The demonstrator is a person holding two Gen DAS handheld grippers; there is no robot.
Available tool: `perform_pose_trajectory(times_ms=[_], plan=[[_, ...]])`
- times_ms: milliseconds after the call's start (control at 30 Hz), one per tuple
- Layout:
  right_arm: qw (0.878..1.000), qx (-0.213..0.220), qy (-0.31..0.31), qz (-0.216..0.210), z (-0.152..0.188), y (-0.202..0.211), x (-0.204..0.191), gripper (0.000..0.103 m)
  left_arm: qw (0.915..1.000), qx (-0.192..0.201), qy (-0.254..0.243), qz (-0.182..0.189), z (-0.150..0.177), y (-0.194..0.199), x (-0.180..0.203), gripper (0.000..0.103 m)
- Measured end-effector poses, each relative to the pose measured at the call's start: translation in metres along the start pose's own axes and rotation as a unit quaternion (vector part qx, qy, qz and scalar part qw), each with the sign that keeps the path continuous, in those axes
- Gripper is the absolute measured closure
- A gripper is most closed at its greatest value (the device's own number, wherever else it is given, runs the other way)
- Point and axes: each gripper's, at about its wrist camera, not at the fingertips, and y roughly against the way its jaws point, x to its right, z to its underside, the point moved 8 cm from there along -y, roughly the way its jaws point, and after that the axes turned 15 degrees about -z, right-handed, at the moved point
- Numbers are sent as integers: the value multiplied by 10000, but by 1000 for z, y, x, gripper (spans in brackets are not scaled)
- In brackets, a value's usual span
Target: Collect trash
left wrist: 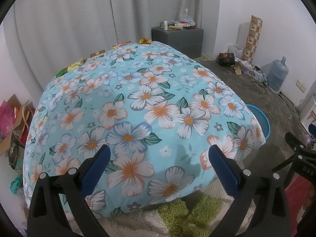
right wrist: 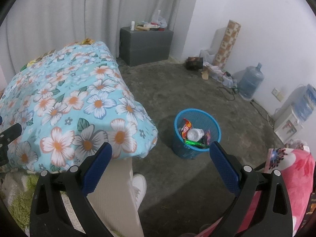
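A blue mesh trash basket [right wrist: 214,122] stands on the floor right of the bed, holding snack wrappers [right wrist: 186,127] and a white cup [right wrist: 194,134]. Its rim also peeks out past the bed's edge in the left wrist view [left wrist: 260,118]. Several wrappers lie along the far edge of the floral quilt [left wrist: 138,102]: a gold one [left wrist: 145,40], an orange one [left wrist: 122,44], a box-like one [left wrist: 97,54] and a yellow-green one [left wrist: 76,65]. My left gripper [left wrist: 160,154] is open and empty above the quilt's near end. My right gripper [right wrist: 161,153] is open and empty, above the floor near the basket.
A grey cabinet [right wrist: 146,45] with clutter on top stands by the curtain. A water bottle [right wrist: 250,82], a patterned roll [right wrist: 227,43], a dark box [right wrist: 194,63] and cables lie along the right wall. Bags [left wrist: 15,122] sit left of the bed. A pink blanket [right wrist: 296,177] is at right.
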Motion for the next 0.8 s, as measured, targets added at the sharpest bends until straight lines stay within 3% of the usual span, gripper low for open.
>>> perform_pose_trajectory(times_ms=[800], plan=[[10000,5,17,-16,-3,0,-1,8,10000,-1,2,-8,0,-1,0,6]])
